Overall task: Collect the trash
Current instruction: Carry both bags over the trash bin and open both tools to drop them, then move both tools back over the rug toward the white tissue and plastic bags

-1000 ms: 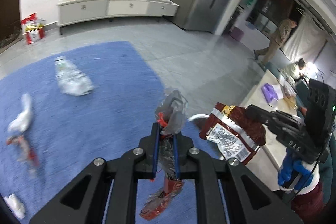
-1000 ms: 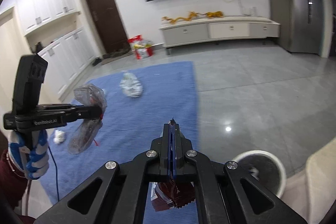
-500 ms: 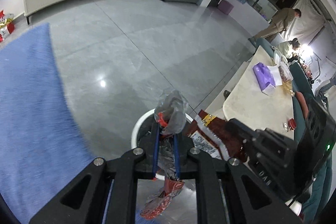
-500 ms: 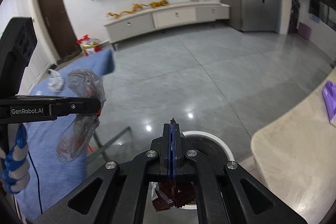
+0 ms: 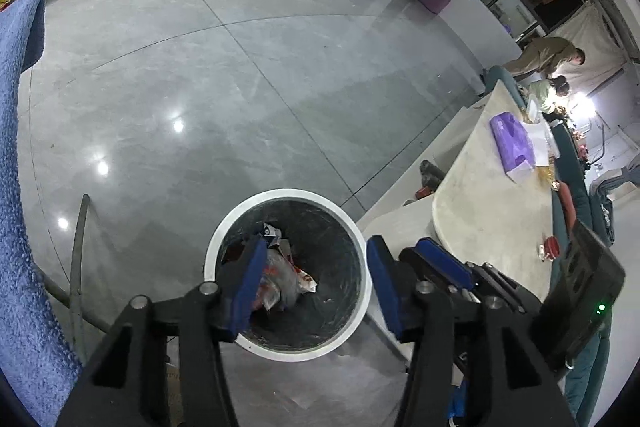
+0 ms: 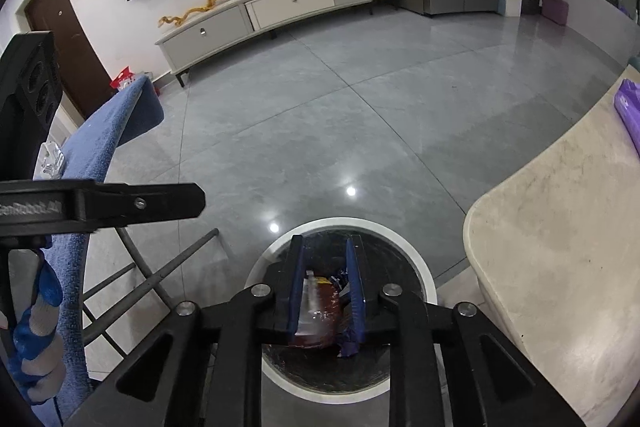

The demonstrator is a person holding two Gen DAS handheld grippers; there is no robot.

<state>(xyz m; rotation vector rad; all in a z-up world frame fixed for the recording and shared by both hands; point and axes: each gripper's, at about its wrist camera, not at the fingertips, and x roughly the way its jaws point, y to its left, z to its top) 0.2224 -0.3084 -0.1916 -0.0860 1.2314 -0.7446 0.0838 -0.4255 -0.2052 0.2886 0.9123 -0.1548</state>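
Trash (image 5: 280, 279) lies in the bin (image 5: 224, 239) — both grippers' jaws just opened, empty; left wrist view alone shows people (image 5: 548, 57).

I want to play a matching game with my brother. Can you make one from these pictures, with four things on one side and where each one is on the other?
Things:
1. crumpled clear plastic wrapper
2. purple tissue pack
3. blue fluffy rug
4. long white low cabinet

Places:
A. against the wall under the television
B. on the pale stone tabletop
C. inside the round white-rimmed bin
D. on the floor at the left edge of the left view

Pairs: 1-C, 2-B, 3-D, 4-A
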